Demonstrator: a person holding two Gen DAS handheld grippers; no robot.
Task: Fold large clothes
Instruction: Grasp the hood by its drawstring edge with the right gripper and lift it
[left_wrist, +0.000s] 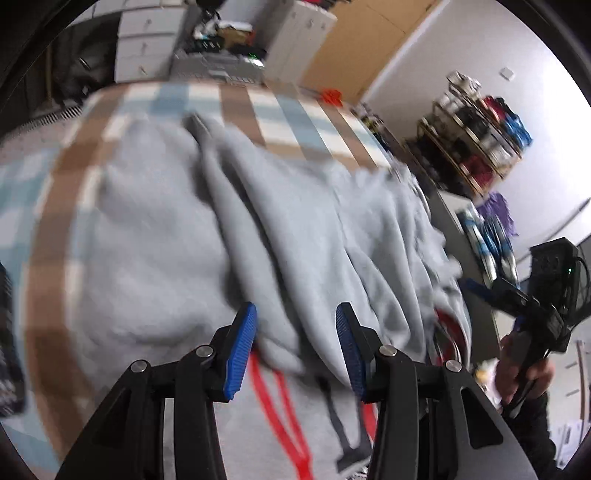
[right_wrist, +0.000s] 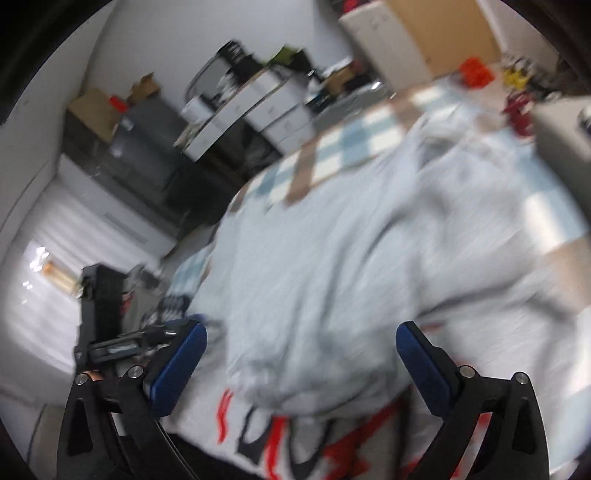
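Observation:
A large light grey sweatshirt (left_wrist: 229, 229) with red and dark lettering lies rumpled on a checked blue, white and brown cloth (left_wrist: 55, 206). My left gripper (left_wrist: 295, 325) is open just above its folds, holding nothing. My right gripper (right_wrist: 301, 347) is wide open over the same grey sweatshirt (right_wrist: 332, 258), near the printed part, holding nothing. The right gripper also shows in the left wrist view (left_wrist: 532, 306) at the right, held in a hand beyond the sweatshirt's edge. Both views are blurred.
The checked cloth (right_wrist: 332, 147) covers the table. White drawer units (left_wrist: 144, 40) and boxes stand behind it. A shelf rack (left_wrist: 476, 147) with coloured items stands at the right. A small red object (left_wrist: 330, 96) sits at the table's far edge.

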